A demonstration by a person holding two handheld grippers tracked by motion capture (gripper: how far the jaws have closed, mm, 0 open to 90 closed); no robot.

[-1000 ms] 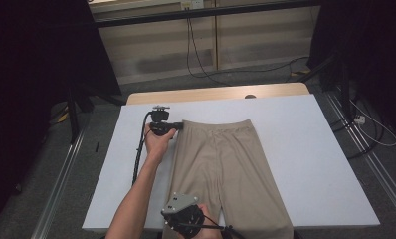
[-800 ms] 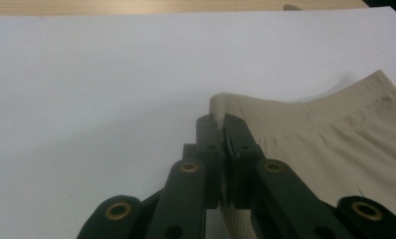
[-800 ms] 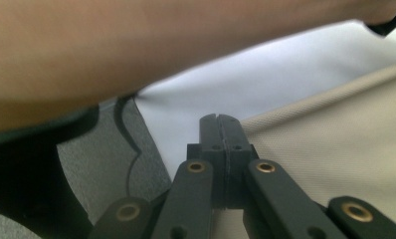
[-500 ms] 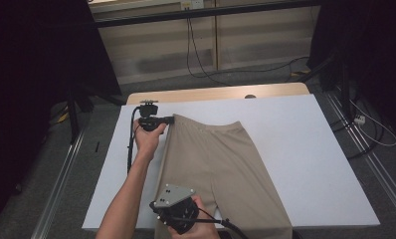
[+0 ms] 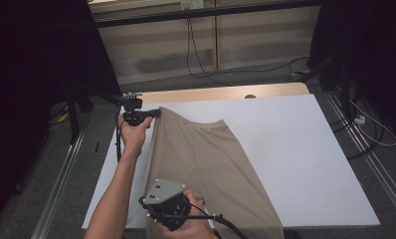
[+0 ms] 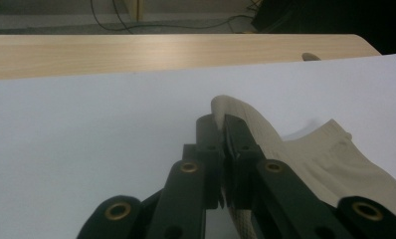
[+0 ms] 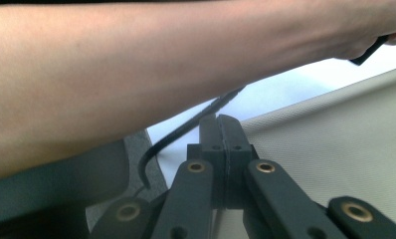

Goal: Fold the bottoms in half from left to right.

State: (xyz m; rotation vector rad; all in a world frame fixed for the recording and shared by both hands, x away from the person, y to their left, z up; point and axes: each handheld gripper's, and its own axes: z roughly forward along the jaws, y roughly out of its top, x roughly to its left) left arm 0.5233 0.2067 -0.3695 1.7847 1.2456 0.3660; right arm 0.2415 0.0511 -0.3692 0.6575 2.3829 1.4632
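Beige trousers are spread on the white desk, left edge lifted. Far-left waist corner is pinched by left gripper jaws; near edge is clamped by right gripper jaws.

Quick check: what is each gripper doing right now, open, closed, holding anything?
Left gripper: shut on the far corner of the beige trousers.
Right gripper: shut on the trousers' near left edge.
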